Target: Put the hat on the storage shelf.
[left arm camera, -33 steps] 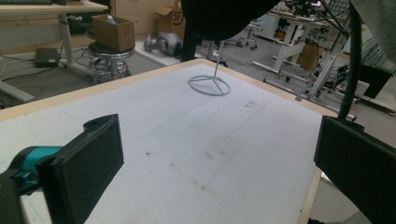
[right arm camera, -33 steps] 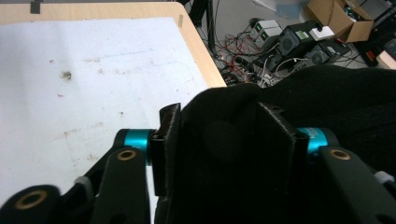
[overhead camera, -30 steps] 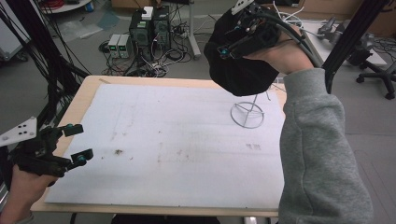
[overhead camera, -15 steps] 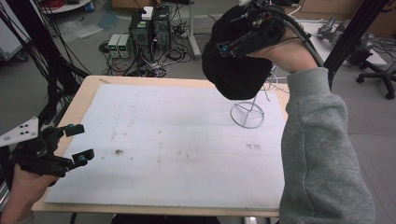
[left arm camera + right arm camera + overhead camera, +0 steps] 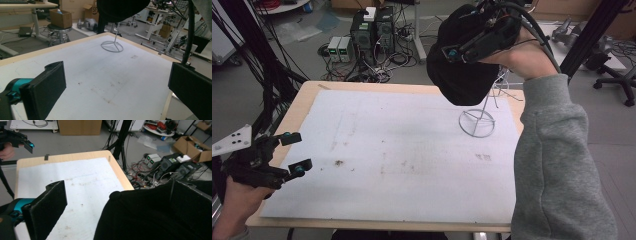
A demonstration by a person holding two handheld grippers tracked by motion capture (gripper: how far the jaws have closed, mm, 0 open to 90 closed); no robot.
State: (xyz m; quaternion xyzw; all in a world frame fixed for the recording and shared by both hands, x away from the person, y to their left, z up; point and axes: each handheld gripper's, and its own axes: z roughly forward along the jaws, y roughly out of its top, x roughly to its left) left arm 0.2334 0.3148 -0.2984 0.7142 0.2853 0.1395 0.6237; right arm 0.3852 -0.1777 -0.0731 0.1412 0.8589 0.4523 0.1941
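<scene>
Black fabric marks the cap (image 5: 462, 60), which sits on top of a thin wire stand (image 5: 478, 120) at the far right of the table (image 5: 362, 86), its crown topped by a small button in the right gripper view (image 5: 115, 194). Right at the cap is the right gripper (image 5: 482, 37), held high above the board with its jaws across the cap's upper side; in the right gripper view one pad (image 5: 47, 207) stands well clear to the left of the cloth while the other jaw lies against or just behind the cap's far edge. Its jaws have just been opening, and they now stand wide apart with the cap beside them rather than pinched. Below that gripper, the stand's ring base rests on the white mat (image 5: 402, 150) that covers most of the tabletop, and its stem rises slanted into the cap. A grey sleeve (image 5: 557, 160) runs from the gripper's hand down the right edge of the high view. Well away from the cap, at the near left corner of the table, the left gripper (image 5: 294, 152) hovers just over the mat's edge, jaws apart with nothing between them; its own view looks across the stained mat toward the stand (image 5: 112, 46) and the cap (image 5: 120, 8) above it.
</scene>
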